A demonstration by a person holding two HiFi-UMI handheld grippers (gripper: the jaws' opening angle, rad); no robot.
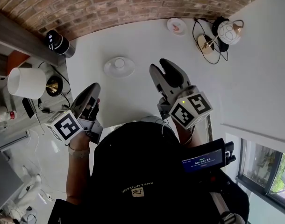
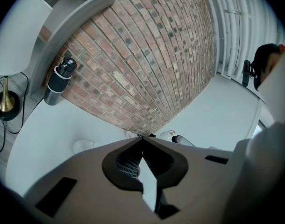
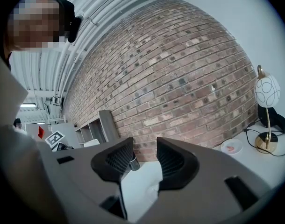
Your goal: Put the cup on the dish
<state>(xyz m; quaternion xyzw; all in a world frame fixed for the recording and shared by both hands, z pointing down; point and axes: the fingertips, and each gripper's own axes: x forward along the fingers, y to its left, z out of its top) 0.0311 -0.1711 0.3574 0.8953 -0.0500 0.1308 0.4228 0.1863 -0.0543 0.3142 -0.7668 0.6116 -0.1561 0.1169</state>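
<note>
Cup (image 1: 119, 62) sits on dish (image 1: 108, 71): task looks done. Left gripper (image 1: 95, 87) closed, empty; right gripper (image 1: 158, 65) narrowly apart, empty.

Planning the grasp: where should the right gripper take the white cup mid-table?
Take the cup across its round wall, probably coming down from above: it sits centred on the dish, whose wide rim blocks a low side approach. No handle is discernible. The right gripper is nearest.

Head view steeply down, gripper views facing shared brick wall (image 1: 110, 3)
</note>
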